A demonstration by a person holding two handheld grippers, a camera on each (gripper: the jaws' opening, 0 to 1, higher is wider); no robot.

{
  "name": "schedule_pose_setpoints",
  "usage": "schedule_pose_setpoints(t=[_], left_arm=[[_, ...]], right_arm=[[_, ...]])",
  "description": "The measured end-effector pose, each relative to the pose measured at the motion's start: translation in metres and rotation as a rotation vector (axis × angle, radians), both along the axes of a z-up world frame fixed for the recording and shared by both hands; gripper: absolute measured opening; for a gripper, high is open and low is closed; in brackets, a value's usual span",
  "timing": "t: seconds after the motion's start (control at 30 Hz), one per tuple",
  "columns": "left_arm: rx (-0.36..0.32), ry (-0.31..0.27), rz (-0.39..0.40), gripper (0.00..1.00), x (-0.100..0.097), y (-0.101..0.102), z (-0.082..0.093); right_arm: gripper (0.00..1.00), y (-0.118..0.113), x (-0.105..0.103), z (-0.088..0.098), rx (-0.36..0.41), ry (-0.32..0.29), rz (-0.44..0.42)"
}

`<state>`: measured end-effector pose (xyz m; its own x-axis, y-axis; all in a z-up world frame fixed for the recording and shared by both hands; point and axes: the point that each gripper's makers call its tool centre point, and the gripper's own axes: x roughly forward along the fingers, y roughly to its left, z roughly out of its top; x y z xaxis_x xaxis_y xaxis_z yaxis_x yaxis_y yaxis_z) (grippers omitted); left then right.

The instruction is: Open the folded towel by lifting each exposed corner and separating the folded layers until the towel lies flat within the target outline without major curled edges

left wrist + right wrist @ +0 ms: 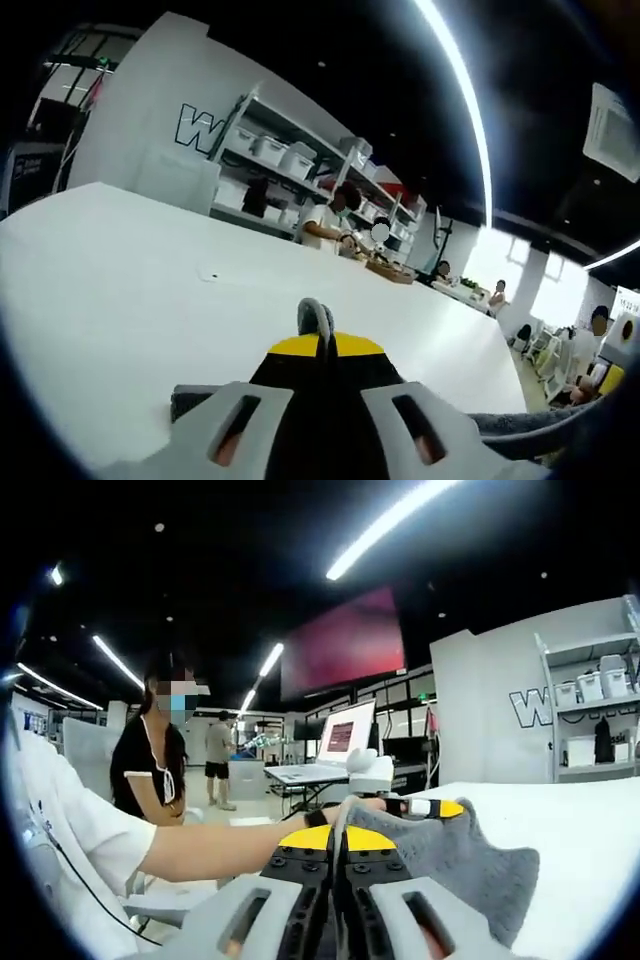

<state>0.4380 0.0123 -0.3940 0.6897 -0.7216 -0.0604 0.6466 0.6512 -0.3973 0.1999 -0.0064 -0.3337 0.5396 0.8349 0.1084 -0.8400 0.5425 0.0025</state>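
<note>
Left gripper [318,322] clamped on a bunched fold of grey towel [313,315], jaws pressed together above the white table [120,300]; more towel trailing at lower right. Right gripper [338,832] likewise pinched shut on the towel [470,865], cloth lifted and draped to the right over the table [590,850]. Left gripper [400,805] seen beyond, held by a hand [355,808]. Shelves [300,170] with boxes and people behind.
</note>
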Motion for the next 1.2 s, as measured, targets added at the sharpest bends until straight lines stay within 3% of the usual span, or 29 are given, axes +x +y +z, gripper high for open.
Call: schedule_pose_setpoints(t=[0.53,1.2], left_arm=[[-0.008,-0.027,-0.037,0.0,0.034,-0.007,0.025],[-0.016,-0.059,-0.073,0.0,0.026,-0.031,0.038]], right_arm=[[0.0,-0.019,-0.008,0.006,0.004,-0.032,-0.042],[0.0,-0.042,-0.012,0.009,0.013,-0.057,-0.102]])
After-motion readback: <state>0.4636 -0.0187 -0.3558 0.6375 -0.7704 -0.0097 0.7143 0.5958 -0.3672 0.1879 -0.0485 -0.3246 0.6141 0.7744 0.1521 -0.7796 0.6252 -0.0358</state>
